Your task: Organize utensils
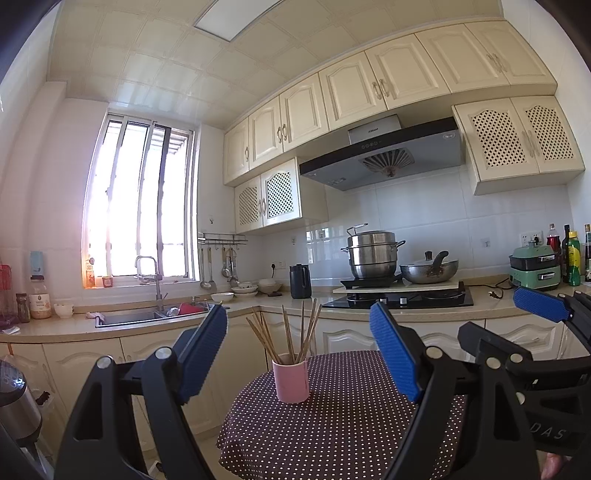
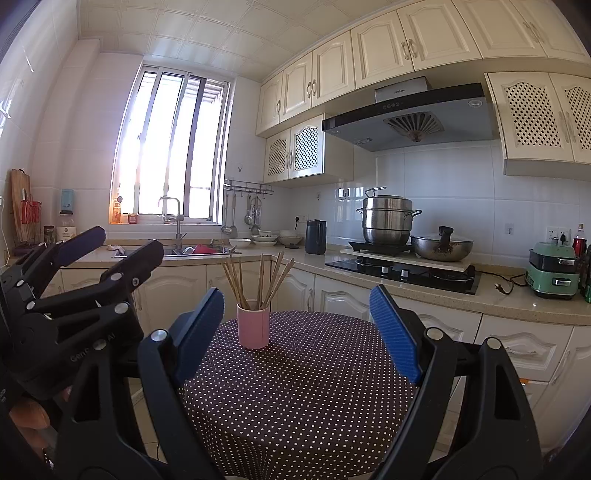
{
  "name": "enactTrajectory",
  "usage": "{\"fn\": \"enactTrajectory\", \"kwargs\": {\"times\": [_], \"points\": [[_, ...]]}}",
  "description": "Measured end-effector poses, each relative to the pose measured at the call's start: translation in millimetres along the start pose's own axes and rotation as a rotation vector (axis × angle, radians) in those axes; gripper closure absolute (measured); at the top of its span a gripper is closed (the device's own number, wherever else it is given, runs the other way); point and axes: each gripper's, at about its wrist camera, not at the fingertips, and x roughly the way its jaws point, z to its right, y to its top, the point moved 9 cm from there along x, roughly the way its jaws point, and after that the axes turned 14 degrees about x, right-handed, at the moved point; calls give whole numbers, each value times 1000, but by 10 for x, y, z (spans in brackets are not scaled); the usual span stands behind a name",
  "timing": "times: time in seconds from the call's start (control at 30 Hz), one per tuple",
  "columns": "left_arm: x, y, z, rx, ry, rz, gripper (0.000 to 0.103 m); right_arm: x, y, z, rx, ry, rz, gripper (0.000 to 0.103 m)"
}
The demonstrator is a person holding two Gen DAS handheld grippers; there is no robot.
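Chopsticks all upright in pink cup, far bench edge; looks done. Left tool, right tool wide open, empty.

Chopsticks in a cup on the table (counter behind, sink far left)

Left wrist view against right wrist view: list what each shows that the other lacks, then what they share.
Only the left wrist view shows the ceiling light panel and a steel canister at lower left. Only the right wrist view shows the wooden cutting board against the wall. Both share the pink cup of chopsticks on the dotted tablecloth, the steamer pot, and both grippers, left gripper and right gripper, jaws open and empty.
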Motion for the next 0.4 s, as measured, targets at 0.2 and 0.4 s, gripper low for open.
{"fn": "enactTrajectory", "kwargs": {"times": [0.2,0.4], "points": [[21,-55,-21,0,2,-9,25,49,-53,3,0,3,-6,21],[255,-300,-41,13,4,-75,25,385,-244,44,18,20,-59,18]]}}
